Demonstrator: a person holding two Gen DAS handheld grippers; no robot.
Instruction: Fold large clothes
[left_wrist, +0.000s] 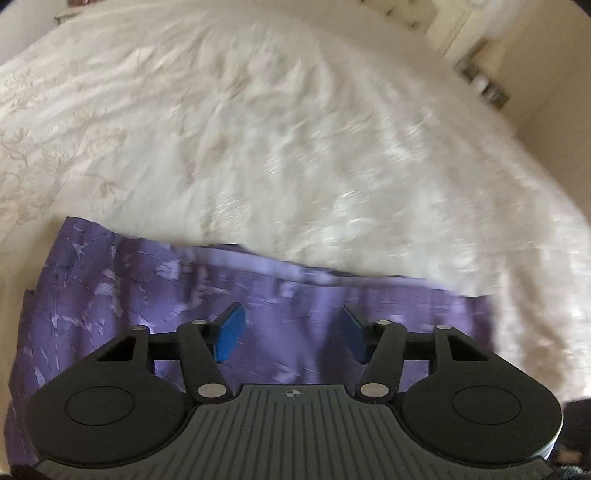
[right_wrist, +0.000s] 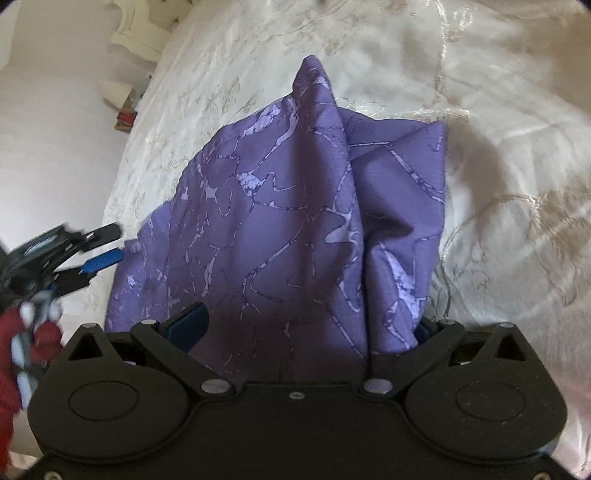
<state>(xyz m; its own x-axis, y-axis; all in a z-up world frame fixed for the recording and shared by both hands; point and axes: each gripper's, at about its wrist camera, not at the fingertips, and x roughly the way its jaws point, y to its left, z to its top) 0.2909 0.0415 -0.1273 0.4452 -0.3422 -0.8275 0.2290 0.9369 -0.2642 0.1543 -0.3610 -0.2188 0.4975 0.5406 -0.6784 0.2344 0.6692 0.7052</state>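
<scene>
I see one white embroidered bedspread, with one purple patterned garment lying on it. My two grippers: right gripper pinching a bunched fold of garment, left gripper spread, empty above the cloth.

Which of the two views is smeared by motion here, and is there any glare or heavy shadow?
Left wrist view: the purple patterned cloth and white bedspread are streaked with blur, worst toward the right; the left gripper itself is sharp. Right wrist view: the cloth is mostly crisp, soft at the rim, with sheen on the bedspread and a soft shadow right of the cloth; the right gripper is dark, in shade.
</scene>
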